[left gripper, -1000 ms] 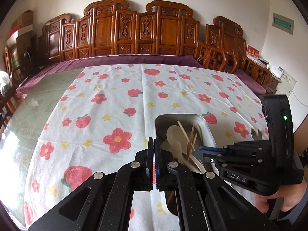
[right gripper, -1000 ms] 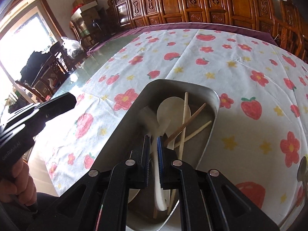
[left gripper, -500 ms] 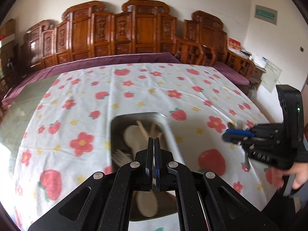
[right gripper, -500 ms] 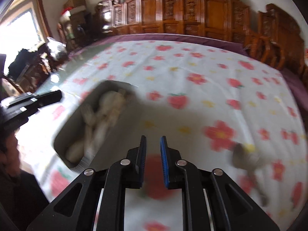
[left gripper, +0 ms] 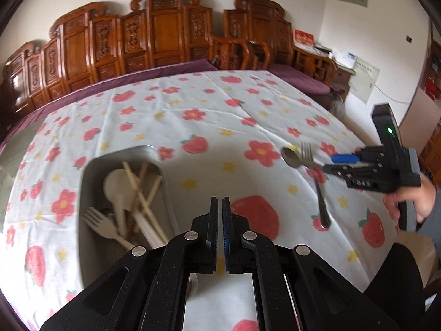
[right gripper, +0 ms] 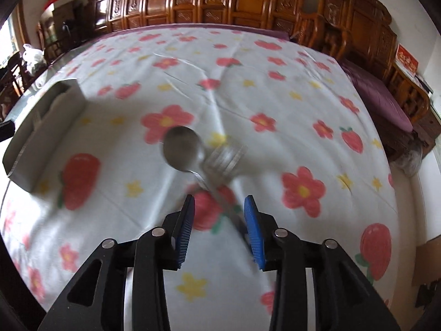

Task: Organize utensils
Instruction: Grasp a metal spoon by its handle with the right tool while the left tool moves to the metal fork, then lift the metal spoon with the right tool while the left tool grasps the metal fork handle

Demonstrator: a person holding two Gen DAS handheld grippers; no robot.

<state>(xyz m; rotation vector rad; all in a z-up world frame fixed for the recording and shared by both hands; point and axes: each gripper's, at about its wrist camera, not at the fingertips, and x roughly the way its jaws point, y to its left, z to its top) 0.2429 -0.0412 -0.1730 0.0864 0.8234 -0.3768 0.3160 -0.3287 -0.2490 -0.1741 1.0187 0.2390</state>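
Observation:
A metal spoon and a metal fork lie crossed on the flowered tablecloth. My right gripper is open just above their handles, empty; it shows at the right in the left wrist view, over the spoon and fork. A grey metal tray holds a pale spoon, a pale fork and several chopsticks. My left gripper is shut and empty, just right of the tray. The tray shows at far left in the right wrist view.
Carved wooden chairs line the far side of the table. A purple cloth edge runs under the tablecloth at the back. The person's hand holds the right gripper at the table's right edge.
My right gripper let go of the white utensil in the tray, swung right over the metal spoon and fork, and opened wide. My left gripper turned right and stayed shut.

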